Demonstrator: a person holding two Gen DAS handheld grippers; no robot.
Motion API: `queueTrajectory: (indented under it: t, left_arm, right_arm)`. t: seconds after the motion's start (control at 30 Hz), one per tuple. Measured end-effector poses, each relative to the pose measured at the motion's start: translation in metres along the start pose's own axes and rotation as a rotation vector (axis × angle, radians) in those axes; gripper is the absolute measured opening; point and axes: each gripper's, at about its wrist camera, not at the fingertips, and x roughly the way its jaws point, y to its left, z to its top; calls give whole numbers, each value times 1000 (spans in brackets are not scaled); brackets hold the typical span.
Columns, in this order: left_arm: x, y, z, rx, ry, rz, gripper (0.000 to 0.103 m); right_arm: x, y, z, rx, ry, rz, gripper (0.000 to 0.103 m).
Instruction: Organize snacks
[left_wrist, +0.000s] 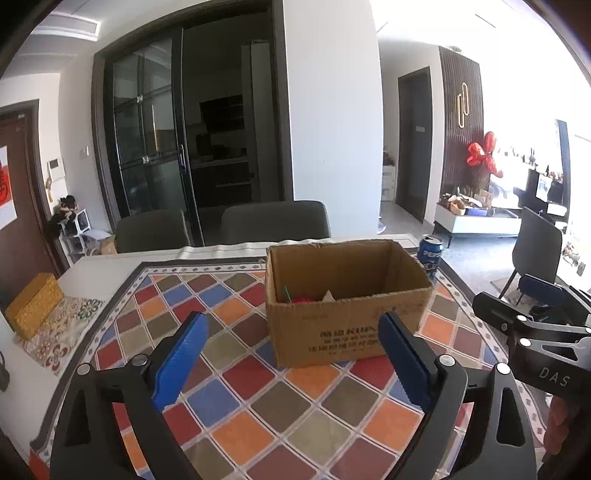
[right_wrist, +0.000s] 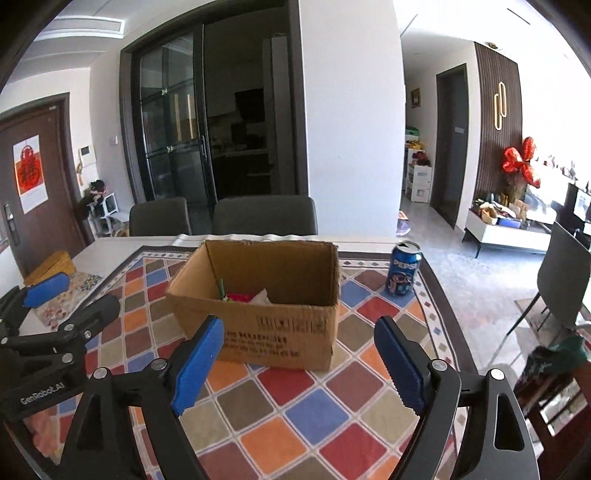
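Observation:
An open cardboard box (left_wrist: 343, 325) stands on the checkered tablecloth; it also shows in the right wrist view (right_wrist: 258, 332). Inside it lie snack packets (right_wrist: 247, 296), red, green and white, partly hidden by the box wall. A blue Pepsi can (right_wrist: 403, 273) stands upright to the right of the box, and shows behind the box's right corner in the left wrist view (left_wrist: 430, 256). My left gripper (left_wrist: 293, 332) is open and empty in front of the box. My right gripper (right_wrist: 299, 338) is open and empty, also in front of the box.
A yellow woven box (left_wrist: 33, 308) sits on a floral mat at the table's left. Two dark chairs (right_wrist: 264, 216) stand behind the table's far edge. Another chair (right_wrist: 565, 273) stands on the floor to the right. The tablecloth (right_wrist: 314, 413) covers the near table.

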Motion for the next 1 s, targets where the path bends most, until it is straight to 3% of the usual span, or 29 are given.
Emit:
queueTrajectory:
  t: [0.37, 1.0]
  left_arm:
    - [-43, -1, -23, -19, -11, -21, 99]
    - [-96, -4, -29, -3, -68, -15, 103]
  right_arm:
    - [-50, 2, -27, 10, -34, -5, 88]
    - [-94, 6, -45, 14, -62, 16, 88]
